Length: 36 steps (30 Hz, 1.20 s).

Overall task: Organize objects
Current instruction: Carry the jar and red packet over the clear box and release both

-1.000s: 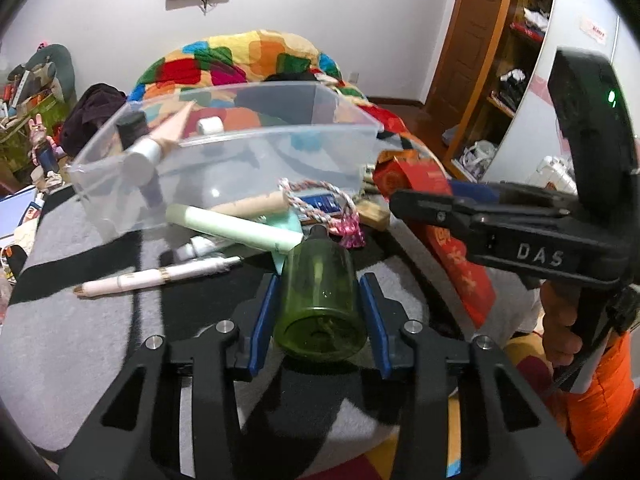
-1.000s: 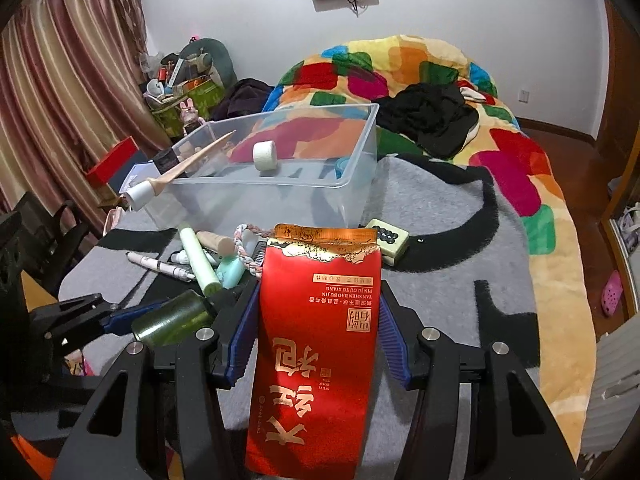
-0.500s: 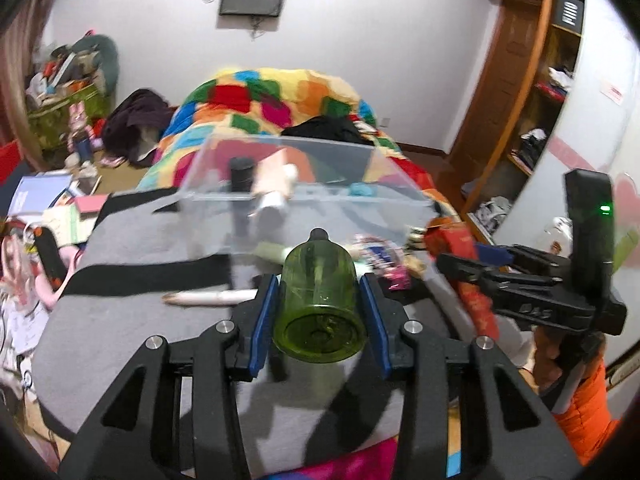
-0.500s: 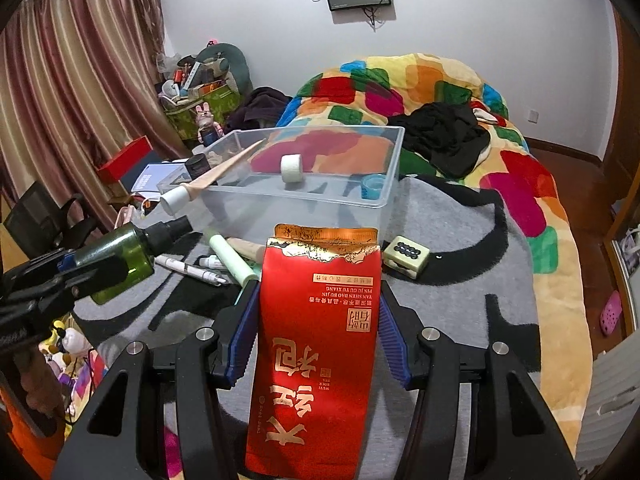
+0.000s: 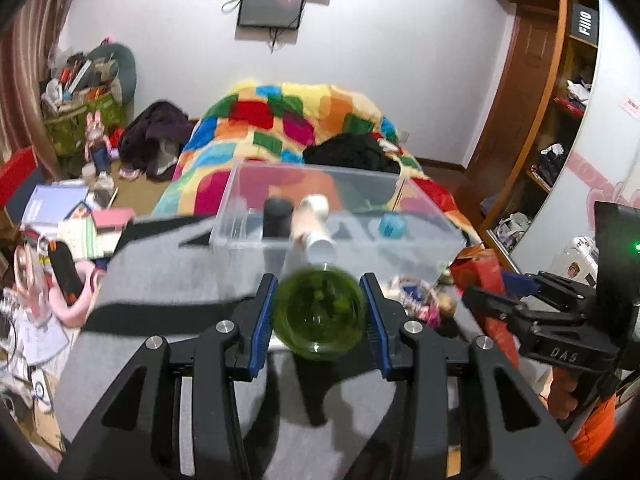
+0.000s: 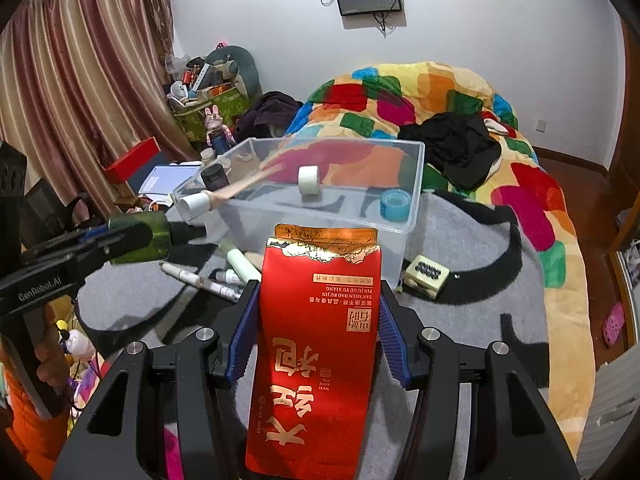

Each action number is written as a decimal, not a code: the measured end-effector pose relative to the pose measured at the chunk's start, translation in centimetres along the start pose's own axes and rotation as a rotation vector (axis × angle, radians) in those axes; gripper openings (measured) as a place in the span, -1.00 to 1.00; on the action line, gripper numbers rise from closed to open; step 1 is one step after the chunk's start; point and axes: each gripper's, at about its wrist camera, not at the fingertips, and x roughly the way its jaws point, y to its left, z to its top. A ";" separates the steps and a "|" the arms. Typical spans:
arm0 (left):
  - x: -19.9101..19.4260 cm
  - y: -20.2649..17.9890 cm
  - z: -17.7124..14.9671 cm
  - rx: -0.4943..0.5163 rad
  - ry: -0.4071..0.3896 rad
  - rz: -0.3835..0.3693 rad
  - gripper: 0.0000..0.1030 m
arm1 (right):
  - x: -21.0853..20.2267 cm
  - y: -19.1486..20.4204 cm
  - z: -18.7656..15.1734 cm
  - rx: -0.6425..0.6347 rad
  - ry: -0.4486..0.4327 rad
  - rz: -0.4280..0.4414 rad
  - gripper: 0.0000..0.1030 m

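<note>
My left gripper is shut on a green bottle and holds it in the air just before the near wall of the clear plastic bin. In the right wrist view the bottle points its dark cap at the bin. My right gripper is shut on a red tea packet, held above the grey blanket in front of the bin. The bin holds a white tape roll, a blue tape roll, a black-capped bottle and a long wooden tool.
Pens and a pale green tube lie on the grey blanket left of the packet. A mahjong tile sits right of it. A colourful quilt lies behind the bin. Clutter fills the floor at the left.
My left gripper has risen with the green bottle and moved closer to the bin's near wall. My right gripper has lifted slightly with the red packet.
</note>
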 end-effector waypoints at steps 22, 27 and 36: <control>1.4 -1.0 7.1 0.000 -0.072 -0.059 -0.20 | 1.1 -0.4 7.1 0.009 -0.090 -0.017 -0.01; 3.0 -1.2 8.2 -0.002 -0.082 -0.025 -0.20 | 3.0 -0.4 9.2 -0.015 -0.073 -0.063 -0.01; 7.9 0.1 6.9 -0.028 0.033 -0.009 -0.20 | 8.8 -0.4 10.4 -0.070 0.066 -0.099 0.00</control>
